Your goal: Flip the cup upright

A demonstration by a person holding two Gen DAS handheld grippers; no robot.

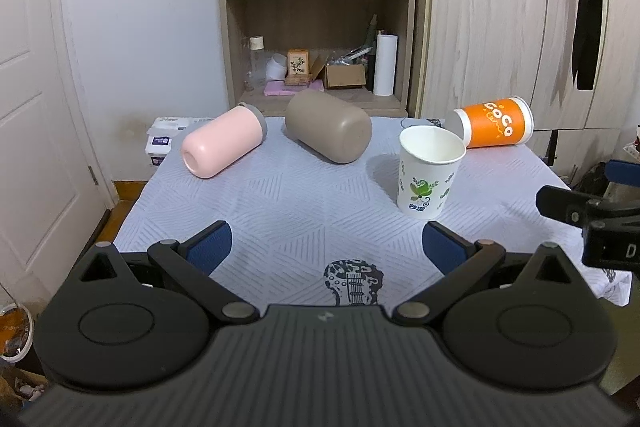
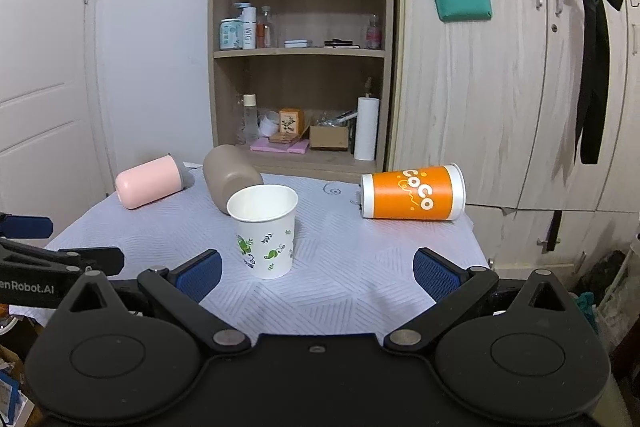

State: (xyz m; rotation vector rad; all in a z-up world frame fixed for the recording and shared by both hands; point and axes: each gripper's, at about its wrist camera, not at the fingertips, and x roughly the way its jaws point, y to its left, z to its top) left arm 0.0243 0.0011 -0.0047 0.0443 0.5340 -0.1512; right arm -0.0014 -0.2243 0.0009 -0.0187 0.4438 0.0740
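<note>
A white paper cup with green leaf print [image 1: 429,173] [image 2: 265,231] stands upright, mouth up, on the light cloth-covered table [image 1: 304,195] [image 2: 360,267]. An orange "COCO" paper cup [image 1: 494,127] [image 2: 414,191] lies on its side at the back right. A pink cup [image 1: 222,147] [image 2: 150,185] and a taupe cup [image 1: 329,126] [image 2: 228,179] lie on their sides at the back. My left gripper [image 1: 326,247] is open and empty, near the front edge. My right gripper [image 2: 318,273] is open and empty, just in front of the white cup.
A wooden shelf unit [image 1: 316,7] [image 2: 300,47] with bottles, boxes and a paper roll stands behind the table. Wardrobe doors [image 2: 520,87] are at the right, a white door [image 1: 36,87] at the left. A tissue pack [image 1: 160,143] lies at the table's back left corner.
</note>
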